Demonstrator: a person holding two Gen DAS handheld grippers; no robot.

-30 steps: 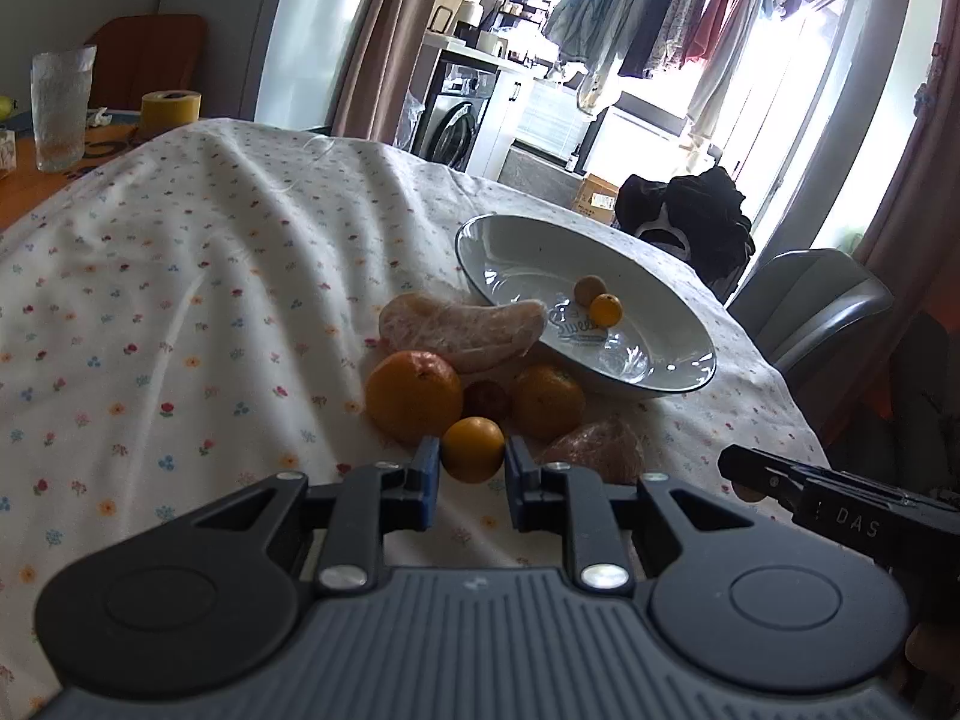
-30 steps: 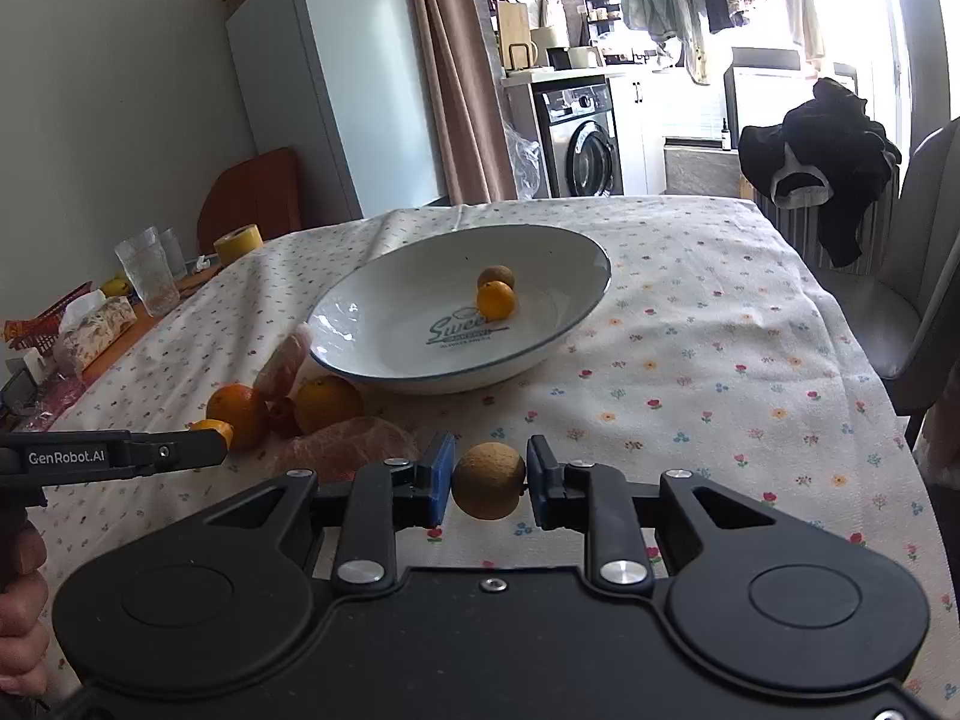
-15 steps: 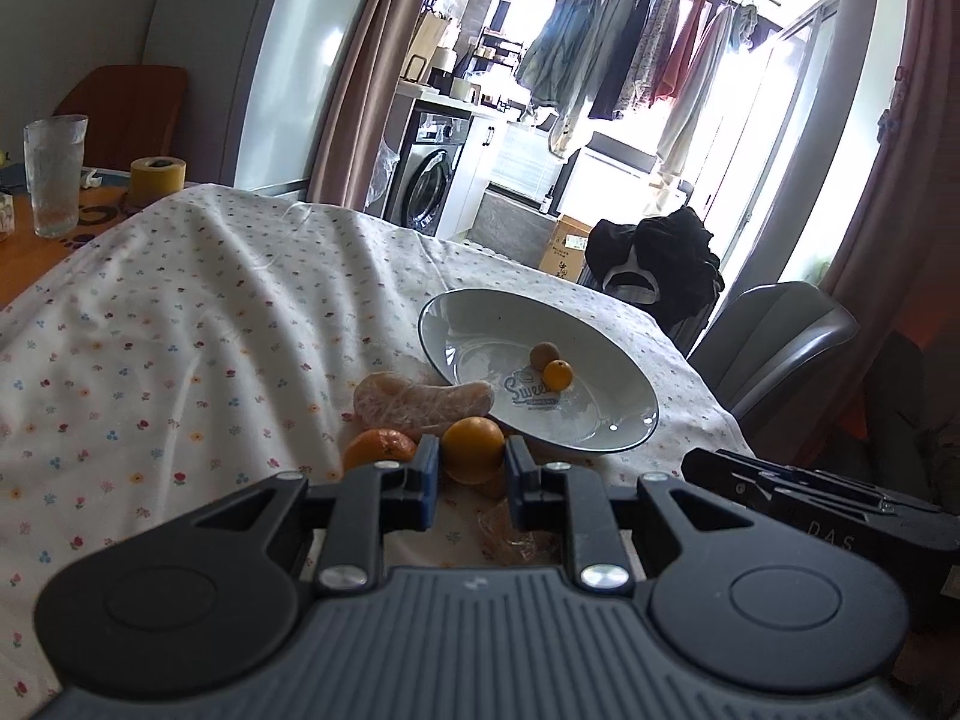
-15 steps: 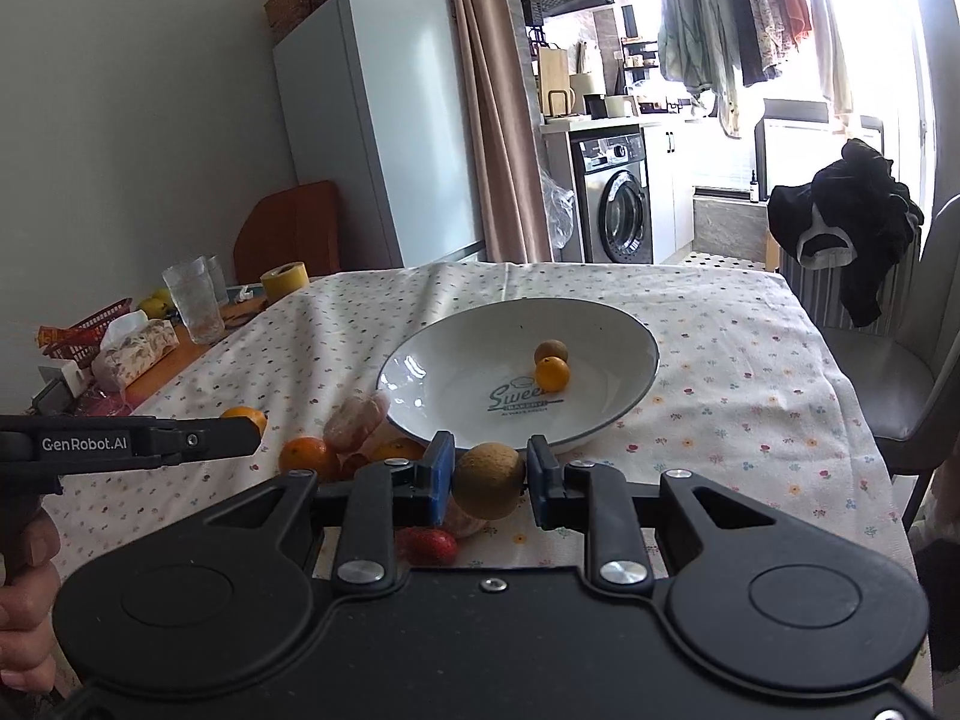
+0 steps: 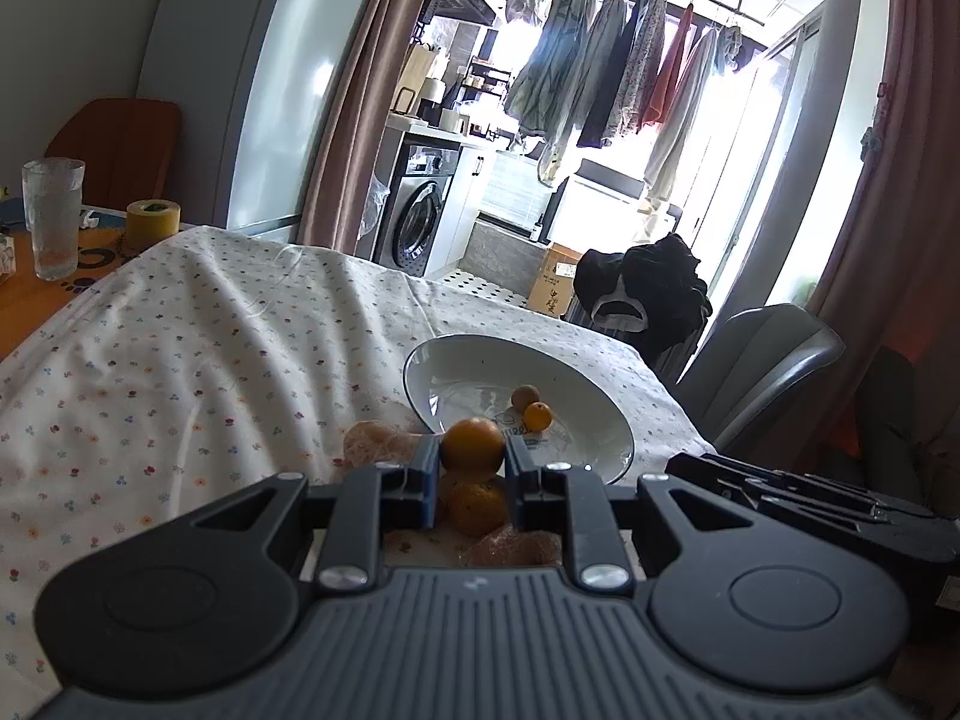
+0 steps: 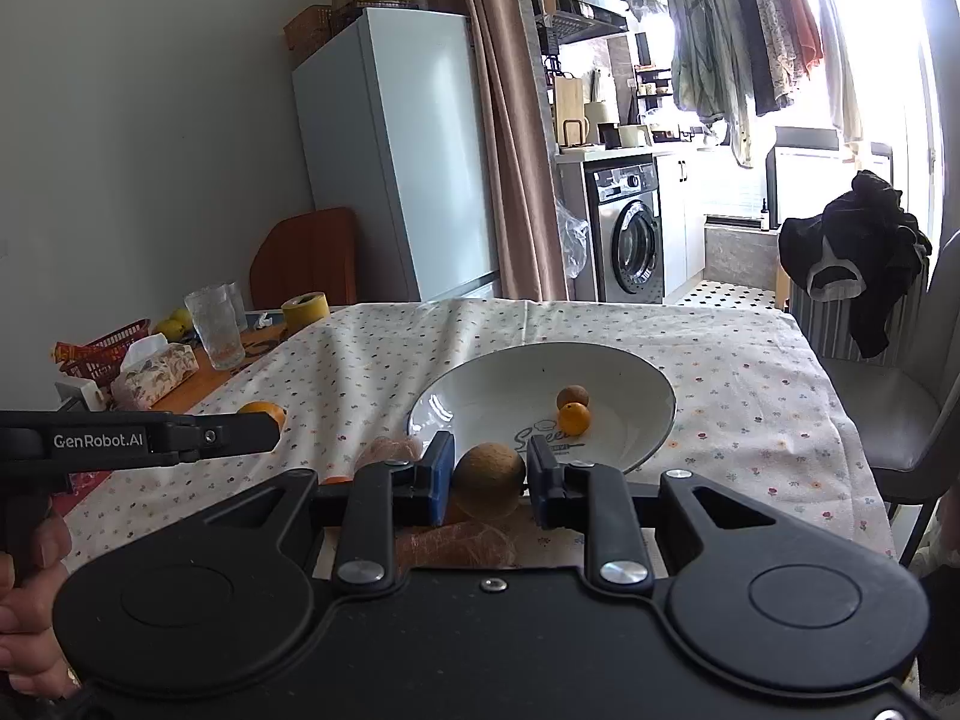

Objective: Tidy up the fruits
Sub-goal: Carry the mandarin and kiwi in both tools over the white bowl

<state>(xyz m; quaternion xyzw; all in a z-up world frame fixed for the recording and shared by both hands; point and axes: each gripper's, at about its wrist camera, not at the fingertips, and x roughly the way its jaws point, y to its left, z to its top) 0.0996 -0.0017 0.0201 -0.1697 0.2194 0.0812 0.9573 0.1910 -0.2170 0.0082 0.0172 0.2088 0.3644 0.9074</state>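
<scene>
Left wrist cam sits behind the left tool [image 5: 468,468], above the worktop [image 5: 180,348], facing along the fingers toward the white bowl [image 5: 600,408] and laundry area. Right wrist cam sits likewise behind the right tool [image 6: 487,477], further right, angled left. Both share the bowl [image 6: 648,384], washing machine [image 5: 420,222] [image 6: 630,234] and drinking glass [image 5: 53,210] [image 6: 213,318].

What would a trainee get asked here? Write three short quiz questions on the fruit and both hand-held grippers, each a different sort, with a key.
1. True or false: the white bowl is empty.
2. The left hand-held gripper grips: A) brown fruit B) orange fruit C) nothing.
3. What does the right hand-held gripper hold?

Key: 1 false, two small fruits lie inside; 2 B; 3 a brown round fruit.
</scene>
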